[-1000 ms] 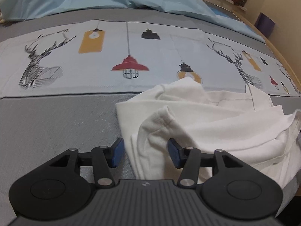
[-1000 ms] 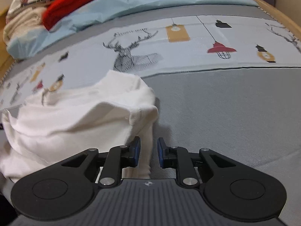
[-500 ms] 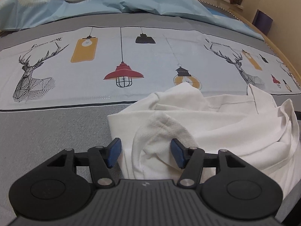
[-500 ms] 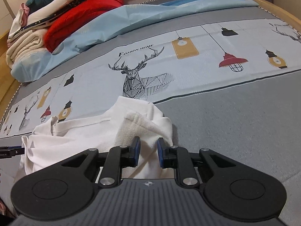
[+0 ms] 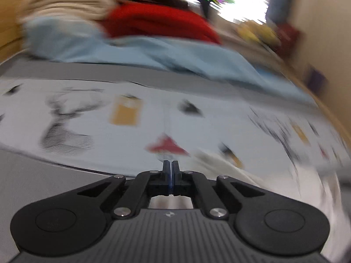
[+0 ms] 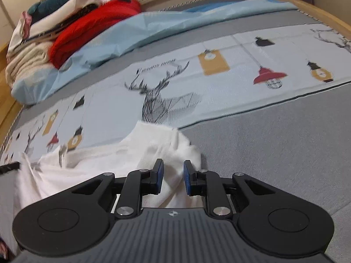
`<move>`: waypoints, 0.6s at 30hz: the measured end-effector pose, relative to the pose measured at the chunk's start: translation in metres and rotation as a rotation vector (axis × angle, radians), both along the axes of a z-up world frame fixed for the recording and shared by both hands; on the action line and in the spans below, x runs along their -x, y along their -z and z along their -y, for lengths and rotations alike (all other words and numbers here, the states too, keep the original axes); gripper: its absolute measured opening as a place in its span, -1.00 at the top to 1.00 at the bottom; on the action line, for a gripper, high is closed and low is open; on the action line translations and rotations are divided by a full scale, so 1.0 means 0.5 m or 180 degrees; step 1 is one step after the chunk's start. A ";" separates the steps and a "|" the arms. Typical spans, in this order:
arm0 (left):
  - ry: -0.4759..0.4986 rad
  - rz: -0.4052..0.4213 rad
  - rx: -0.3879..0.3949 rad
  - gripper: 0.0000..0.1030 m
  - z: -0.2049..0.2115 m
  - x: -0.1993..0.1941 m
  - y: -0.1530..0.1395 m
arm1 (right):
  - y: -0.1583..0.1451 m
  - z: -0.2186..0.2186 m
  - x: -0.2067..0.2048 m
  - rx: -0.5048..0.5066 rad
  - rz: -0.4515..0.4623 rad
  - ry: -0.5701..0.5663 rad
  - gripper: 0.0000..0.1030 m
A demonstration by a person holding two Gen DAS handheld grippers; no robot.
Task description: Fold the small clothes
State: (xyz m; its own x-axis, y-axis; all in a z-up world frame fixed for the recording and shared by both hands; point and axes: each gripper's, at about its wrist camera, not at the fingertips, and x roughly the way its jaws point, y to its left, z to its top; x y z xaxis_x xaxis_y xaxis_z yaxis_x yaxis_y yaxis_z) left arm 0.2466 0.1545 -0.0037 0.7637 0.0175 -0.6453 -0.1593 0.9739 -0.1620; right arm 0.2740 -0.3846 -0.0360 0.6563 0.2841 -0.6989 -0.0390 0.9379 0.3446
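A crumpled white garment (image 6: 105, 164) lies on the printed bedspread. In the right wrist view my right gripper (image 6: 173, 176) is partly open, its blue pads either side of a white fold that lies between them. The left wrist view is blurred by motion. There my left gripper (image 5: 171, 171) is shut with its pads together and no cloth shows between them. The white garment (image 5: 274, 182) lies to its right and behind it.
A bedspread (image 6: 274, 144) with deer and lamp prints covers the bed. A light blue sheet (image 6: 153, 28) and a pile of red (image 6: 92, 28) and beige clothes sit at the far side. A wooden bed edge (image 6: 318, 4) runs on the right.
My left gripper has closed and swung up and left off the garment, blurring its view. My right gripper has stayed over the white fold, pads slightly wider apart.
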 end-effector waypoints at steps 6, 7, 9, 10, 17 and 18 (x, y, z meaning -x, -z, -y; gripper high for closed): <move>-0.0047 -0.0452 0.0401 0.81 -0.035 -0.021 0.043 | 0.002 0.046 -0.007 -0.0203 -0.0006 0.0340 0.60; -0.0027 -0.0457 0.0478 0.63 -0.037 -0.022 0.045 | 0.005 0.048 -0.008 -0.0222 -0.0039 0.0322 0.60; 0.0074 -0.0551 0.0658 0.40 -0.035 -0.026 0.056 | 0.009 0.046 -0.011 -0.0272 -0.0102 0.0192 0.55; 0.0150 -0.0622 0.0650 0.37 -0.028 -0.030 0.065 | 0.012 0.043 -0.012 -0.0265 -0.0130 0.0117 0.53; 0.0415 -0.0693 0.0252 0.03 0.031 -0.053 0.094 | 0.034 0.002 -0.019 0.0112 -0.0220 -0.0219 0.37; 0.0424 -0.0714 0.0234 0.03 0.035 -0.055 0.100 | 0.033 -0.003 -0.020 0.0124 -0.0205 -0.0253 0.28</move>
